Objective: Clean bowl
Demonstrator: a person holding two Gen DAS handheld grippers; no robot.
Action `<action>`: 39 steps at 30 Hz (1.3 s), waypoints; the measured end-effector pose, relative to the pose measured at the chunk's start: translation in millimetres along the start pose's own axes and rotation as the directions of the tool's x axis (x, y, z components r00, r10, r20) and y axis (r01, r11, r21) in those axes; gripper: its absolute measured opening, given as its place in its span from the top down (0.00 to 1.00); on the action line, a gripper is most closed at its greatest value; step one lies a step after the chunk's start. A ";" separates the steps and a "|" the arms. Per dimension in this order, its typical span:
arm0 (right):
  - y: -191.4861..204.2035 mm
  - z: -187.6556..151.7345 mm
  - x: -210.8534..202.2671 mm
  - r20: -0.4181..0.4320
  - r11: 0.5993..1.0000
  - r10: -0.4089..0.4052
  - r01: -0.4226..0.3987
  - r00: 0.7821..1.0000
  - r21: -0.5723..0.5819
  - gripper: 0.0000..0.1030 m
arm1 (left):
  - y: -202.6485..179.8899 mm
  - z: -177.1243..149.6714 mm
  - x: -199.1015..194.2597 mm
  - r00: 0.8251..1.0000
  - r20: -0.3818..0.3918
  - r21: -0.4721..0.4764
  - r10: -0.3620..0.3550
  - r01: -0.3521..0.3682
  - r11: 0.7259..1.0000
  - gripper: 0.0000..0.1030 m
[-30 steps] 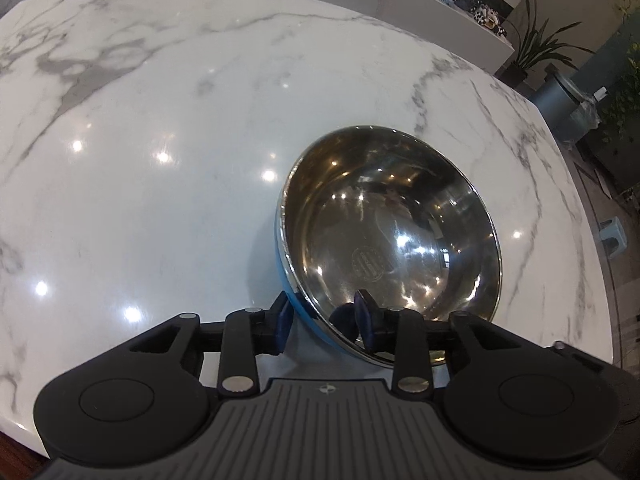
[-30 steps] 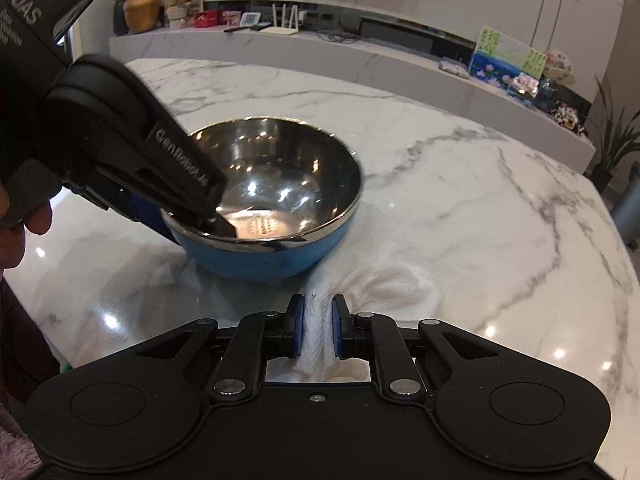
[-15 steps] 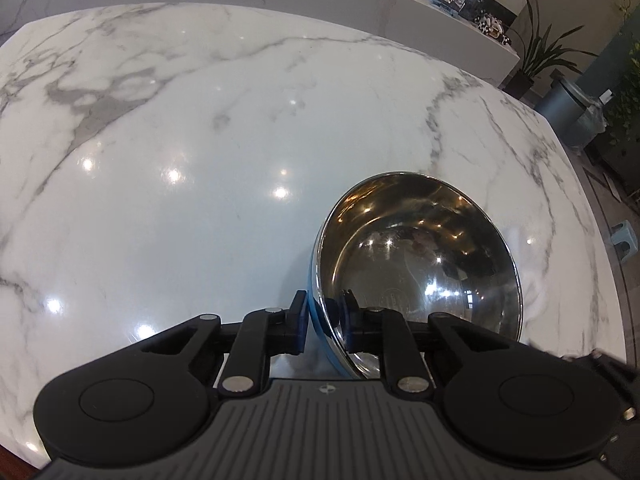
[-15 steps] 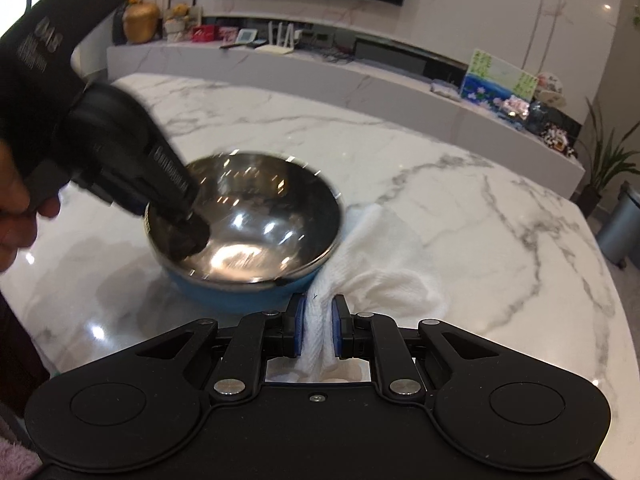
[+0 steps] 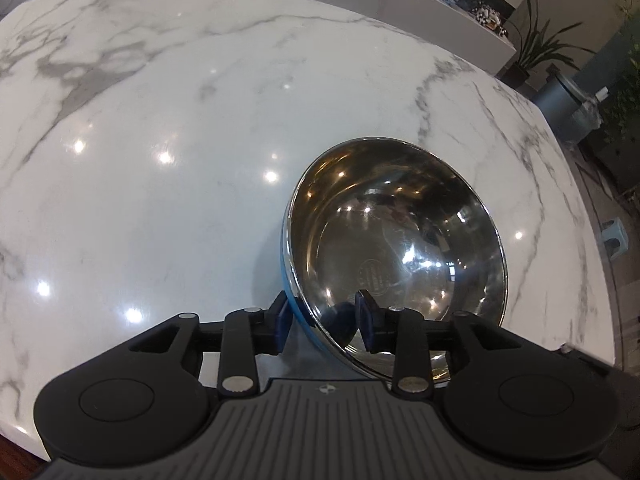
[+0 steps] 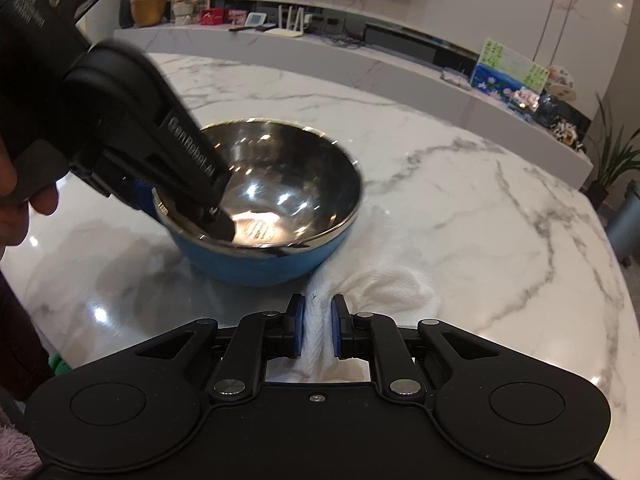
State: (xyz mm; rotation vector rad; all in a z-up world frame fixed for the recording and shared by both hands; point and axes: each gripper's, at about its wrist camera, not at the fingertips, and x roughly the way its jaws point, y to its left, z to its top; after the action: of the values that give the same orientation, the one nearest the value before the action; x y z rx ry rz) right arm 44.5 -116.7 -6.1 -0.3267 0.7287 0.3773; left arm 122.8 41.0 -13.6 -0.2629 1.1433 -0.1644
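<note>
**K:** Bowl (image 5: 396, 248) rim sits between the jaws of the left hand-held gripper (image 5: 323, 322): one pad outside on the blue shell, one inside on the steel. Jaws are opening and there is a visible gap at the outer pad, so the grip looks loose.

**M:** Right hand-held gripper (image 6: 317, 326)?

**K:** Clamped tight on the white cloth (image 6: 384, 280). Cloth trails ahead of its fingertips and lies against the bowl's near side on the counter (image 6: 500, 208). Bowl is just ahead and left of that gripper.

**M:** So the wipe has not started inside.

**K:** Judging so. Left should re-close on the rim first, or the bowl likely skids on polished marble. Then right lifts the cloth over the rim and sweeps the steel interior, away from the left's inner pad.
</note>
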 end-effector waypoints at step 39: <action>-16.2 17.3 -11.1 0.080 1.000 0.000 0.001 0.997 -0.004 0.88 | 7.2 4.5 -13.4 0.997 0.076 0.150 0.010 -0.021 0.988 0.88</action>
State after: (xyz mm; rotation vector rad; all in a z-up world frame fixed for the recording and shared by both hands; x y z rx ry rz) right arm 54.1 -126.3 16.3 -0.3141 0.6498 0.3894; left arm 121.4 52.0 -2.3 -0.1248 1.0520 -0.2243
